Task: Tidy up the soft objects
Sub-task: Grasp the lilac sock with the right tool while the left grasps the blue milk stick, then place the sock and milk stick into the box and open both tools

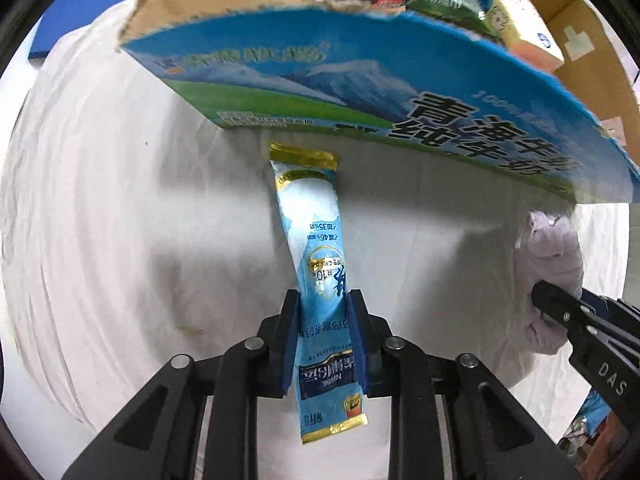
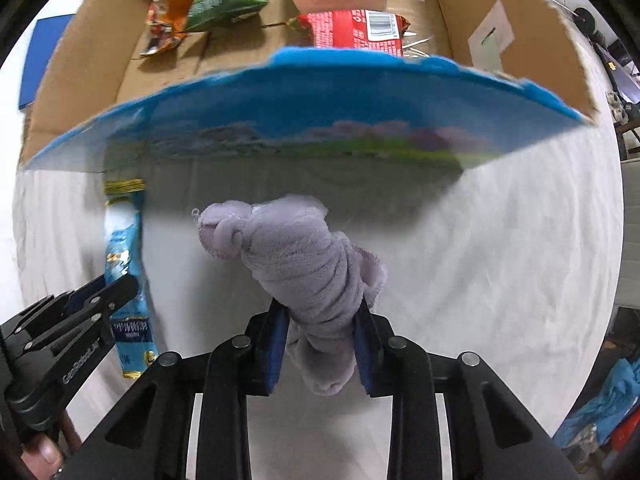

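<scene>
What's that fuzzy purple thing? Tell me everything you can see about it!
The purple cloth looks like soft, fluffy terry fabric, pale lilac, bunched and twisted into a lumpy roll with a knot-like end. The right gripper holds it, its blue-padded fingers squeezing its lower part, and one end hangs below them. It is lifted above the white table cover, just in front of the cardboard box, not inside it.

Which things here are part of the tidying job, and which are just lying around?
For the job:
- blue sachet in the left hand-held gripper
- purple towel in the right hand-held gripper
- cardboard box with snack packets

Just lying about:
- white cloth
- blue board
</scene>
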